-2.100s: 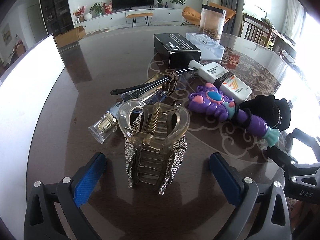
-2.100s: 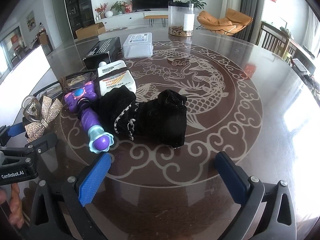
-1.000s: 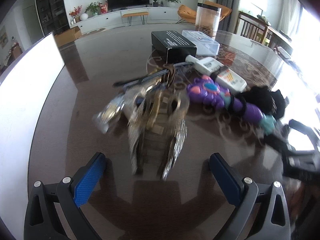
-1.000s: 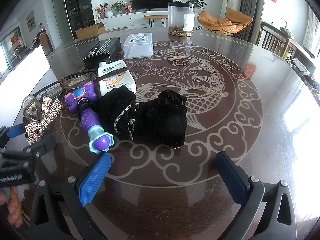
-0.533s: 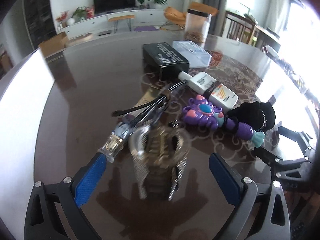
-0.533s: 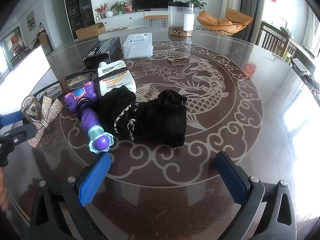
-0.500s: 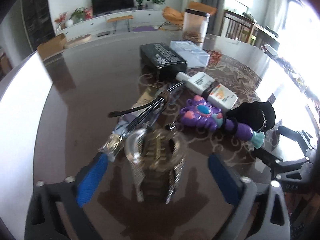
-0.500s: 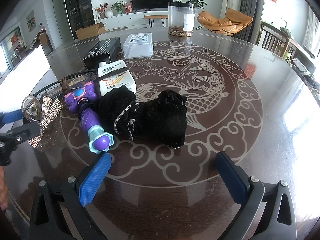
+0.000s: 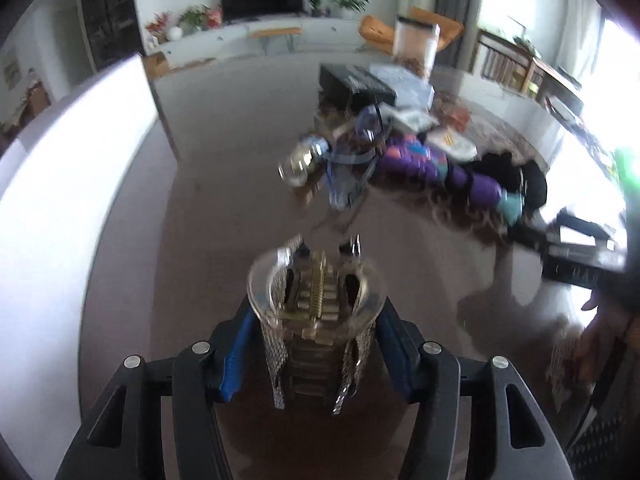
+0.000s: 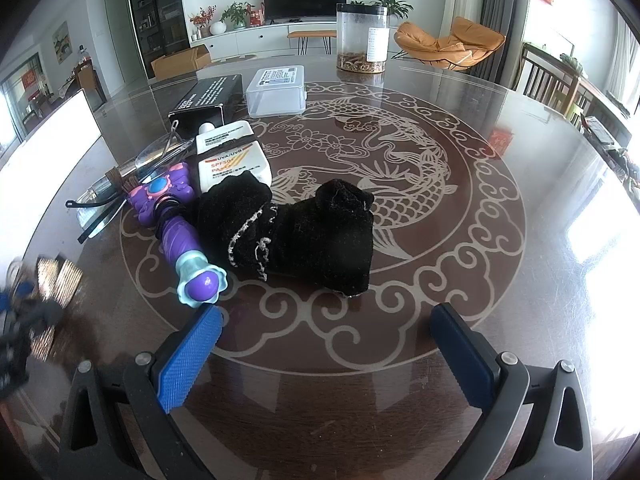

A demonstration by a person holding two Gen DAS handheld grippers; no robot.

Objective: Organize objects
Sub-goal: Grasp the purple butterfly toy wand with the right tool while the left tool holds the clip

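Rhinestone sparkle in the middle of the left wrist view: one clear hair clip [image 9: 316,312] with its glittery bow sits between the blue pads of the left claw [image 9: 314,344], whose jaws have just been closing and now press it from both sides. That claw points steeply down at the dark glass surface [image 9: 240,168]. Blur everywhere, mind you.

Count the pile at one o'clock from the clip: one purple toy wand [image 10: 176,224], one black sock bundle [image 10: 304,232], one white sunscreen tube [image 10: 234,156], one black box [image 10: 208,98], one clear plastic case [image 10: 276,90], one pair of glasses [image 10: 120,196], one small glass bottle [image 9: 298,160]. Farther back at twelve o'clock, one tall clear jar [image 10: 362,38].

Over to the right claw [image 10: 326,346]: jaws wide apart, nothing between them, angled down just short of the sock bundle. At nine o'clock in that view, the clip shows again as a smear.
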